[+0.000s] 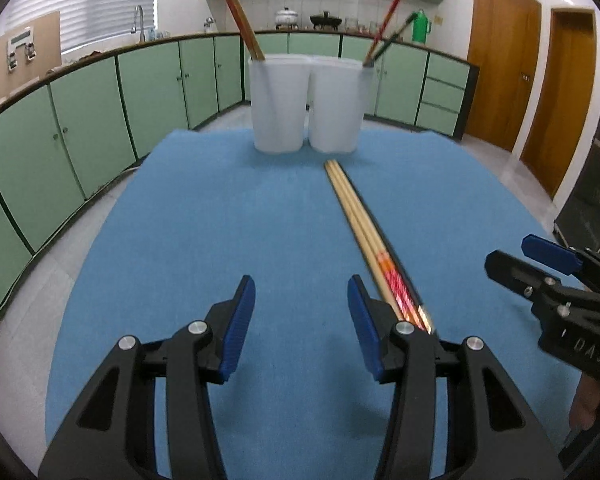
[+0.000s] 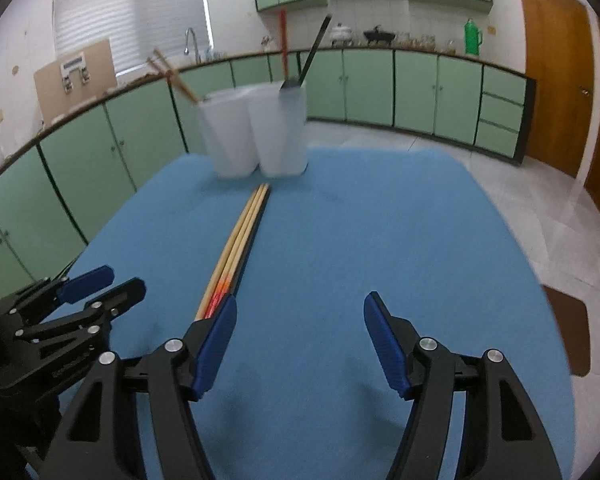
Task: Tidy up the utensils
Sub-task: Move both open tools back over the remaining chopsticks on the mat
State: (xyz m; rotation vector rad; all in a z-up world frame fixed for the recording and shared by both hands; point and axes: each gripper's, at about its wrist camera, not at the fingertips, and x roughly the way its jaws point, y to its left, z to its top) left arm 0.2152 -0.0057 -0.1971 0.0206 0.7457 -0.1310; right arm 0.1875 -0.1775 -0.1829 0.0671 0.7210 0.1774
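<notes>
A bundle of wooden chopsticks (image 1: 360,220) with red-patterned ends lies on the blue mat (image 1: 204,224), pointing toward two white cups. The left cup (image 1: 278,104) holds brown chopsticks (image 1: 242,20). The right cup (image 1: 336,106) holds a red and a green chopstick (image 1: 392,26). My left gripper (image 1: 302,320) is open and empty, just left of the bundle's near end. My right gripper (image 2: 300,340) is open and empty, just right of the bundle (image 2: 240,240). The right gripper shows at the right edge of the left wrist view (image 1: 540,268). Both cups (image 2: 260,132) show in the right wrist view.
The blue mat (image 2: 400,240) covers a table standing in a kitchen. Green cabinets (image 1: 88,128) and a counter run along the far walls. Wooden doors (image 1: 500,60) are at the right. Tiled floor surrounds the table.
</notes>
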